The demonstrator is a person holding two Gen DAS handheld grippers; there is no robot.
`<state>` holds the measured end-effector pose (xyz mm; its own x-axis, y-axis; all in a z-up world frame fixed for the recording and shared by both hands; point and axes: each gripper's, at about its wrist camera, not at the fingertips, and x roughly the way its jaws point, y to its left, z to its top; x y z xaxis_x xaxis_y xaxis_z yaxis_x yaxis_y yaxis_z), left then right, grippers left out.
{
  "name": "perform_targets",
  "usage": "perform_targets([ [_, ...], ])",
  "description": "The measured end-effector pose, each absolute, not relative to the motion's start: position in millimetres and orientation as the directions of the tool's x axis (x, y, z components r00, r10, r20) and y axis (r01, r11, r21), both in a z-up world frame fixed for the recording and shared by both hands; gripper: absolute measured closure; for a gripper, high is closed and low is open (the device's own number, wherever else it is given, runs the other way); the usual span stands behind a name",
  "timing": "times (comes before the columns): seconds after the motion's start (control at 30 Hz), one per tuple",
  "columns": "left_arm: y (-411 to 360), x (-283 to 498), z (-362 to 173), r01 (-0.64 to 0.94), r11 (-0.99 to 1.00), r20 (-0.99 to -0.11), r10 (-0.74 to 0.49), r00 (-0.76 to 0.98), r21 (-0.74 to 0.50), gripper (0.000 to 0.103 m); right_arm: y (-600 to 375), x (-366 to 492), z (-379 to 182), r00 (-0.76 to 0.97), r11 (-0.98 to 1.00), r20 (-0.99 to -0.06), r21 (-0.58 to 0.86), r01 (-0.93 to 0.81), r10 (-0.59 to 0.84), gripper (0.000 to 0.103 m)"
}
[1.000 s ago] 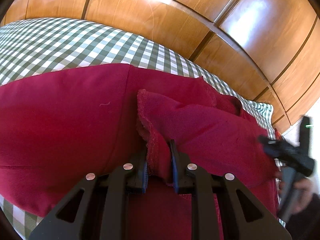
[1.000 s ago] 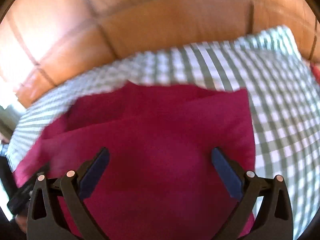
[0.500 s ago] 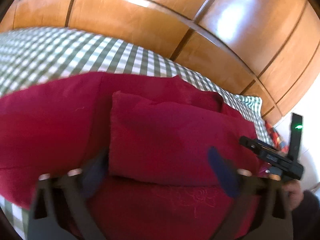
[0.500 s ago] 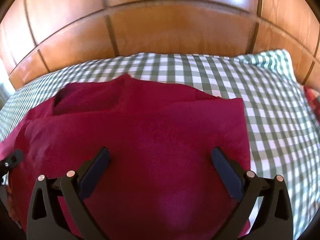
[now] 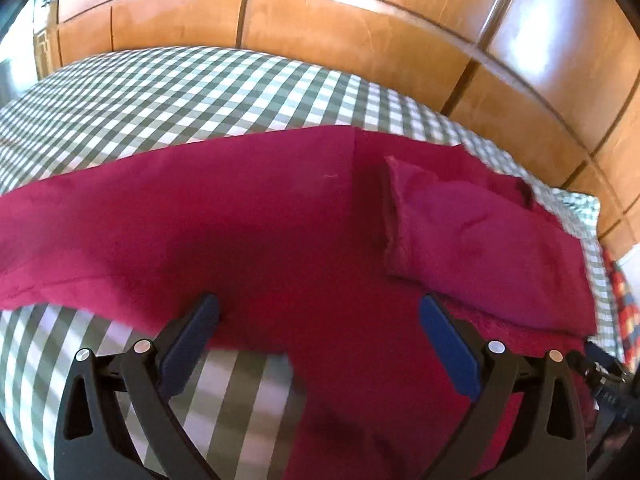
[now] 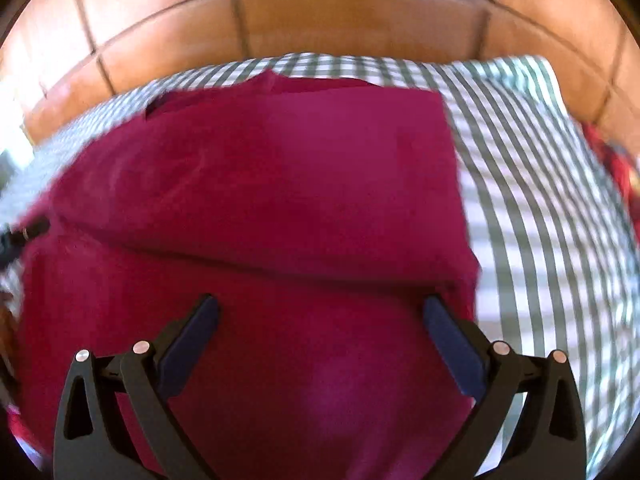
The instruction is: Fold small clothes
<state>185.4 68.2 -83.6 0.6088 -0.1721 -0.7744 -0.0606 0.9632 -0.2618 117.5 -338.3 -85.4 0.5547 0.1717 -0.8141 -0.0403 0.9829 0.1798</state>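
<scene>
A dark red garment [image 5: 260,232] lies spread on the green-and-white checked bed cover [image 5: 168,92]. One part of it is folded over on the right side [image 5: 480,240]. My left gripper [image 5: 320,336] is open and empty above the garment's near edge. The right wrist view shows the same garment [image 6: 280,200] with a fold line running across it. My right gripper [image 6: 320,336] is open and empty above the garment, near its right edge. The tip of the right gripper shows at the lower right of the left wrist view [image 5: 604,376].
A wooden panelled headboard [image 5: 360,28] runs along the far side of the bed. A red patterned fabric [image 5: 624,312] lies past the bed's right edge. The checked cover [image 6: 540,200] extends to the right of the garment.
My left gripper let go of the folded red flap, opened and drew back to the left. The flap now lies flat on the garment. My right gripper stayed open and moved closer.
</scene>
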Motion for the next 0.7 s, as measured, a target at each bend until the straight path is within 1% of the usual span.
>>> perform_targets([
  [0.03, 71.3, 177.1, -81.4, -0.053, 0.959, -0.767, -0.188, 0.613, -0.277, 0.004, -346.4, 111.7, -80.1, 0.565, 0.974, -0.800, 0.227, -0.028, 0.203, 0.002],
  [0.1, 76.2, 159.3, -79.8, -0.029, 0.955, -0.756, -0.214, 0.618, -0.295, 0.004, -361.2, 93.7, -68.9, 0.590, 0.962, -0.775, 0.275, -0.009, 0.227, 0.002],
  [0.23, 85.3, 122.1, -80.5, -0.006, 0.954, -0.751, -0.233, 0.618, -0.301, 0.004, -362.5, 59.2, -55.7, 0.617, 0.952, -0.743, 0.303, -0.033, 0.258, 0.002],
  [0.37, 98.4, 89.1, -88.9, 0.006, 0.955, -0.761, -0.241, 0.603, -0.297, 0.004, -341.3, 37.6, -67.2, 0.594, 0.949, -0.749, 0.302, -0.088, 0.293, 0.002],
  [0.43, 98.4, 68.2, -89.0, 0.030, 0.970, -0.763, -0.209, 0.611, -0.241, 0.007, -326.3, 31.2, -84.3, 0.577, 0.961, -0.773, 0.261, -0.091, 0.265, 0.002],
  [0.47, 98.1, 59.4, -90.4, 0.037, 0.978, -0.769, -0.186, 0.612, -0.207, 0.013, -321.0, 30.1, -90.2, 0.581, 0.970, -0.780, 0.225, -0.089, 0.234, 0.002],
  [0.5, 99.2, 53.7, -92.6, 0.041, 0.983, -0.774, -0.167, 0.610, -0.179, 0.018, -314.6, 27.2, -96.9, 0.605, 0.983, -0.775, 0.156, -0.098, 0.183, 0.002],
  [0.53, 101.1, 48.1, -94.0, 0.041, 0.985, -0.774, -0.157, 0.613, -0.167, 0.018, -311.4, 23.5, -100.6, 0.631, 0.988, -0.761, 0.111, -0.102, 0.151, 0.002],
  [0.57, 105.2, 42.8, -93.9, 0.042, 0.985, -0.771, -0.159, 0.616, -0.170, 0.018, -305.7, 17.6, -103.7, 0.670, 0.993, -0.733, 0.068, -0.100, 0.118, 0.002],
  [0.6, 112.6, 36.5, -91.7, 0.035, 0.980, -0.762, -0.173, 0.624, -0.194, 0.018, -302.8, 13.7, -105.4, 0.689, 0.994, -0.717, 0.054, -0.097, 0.106, 0.002],
  [0.7, 140.7, 29.2, -84.0, -0.037, 0.967, -0.744, -0.170, 0.646, -0.253, 0.018, -306.3, 12.9, -106.6, 0.699, 0.992, -0.704, 0.084, -0.089, 0.123, 0.002],
])
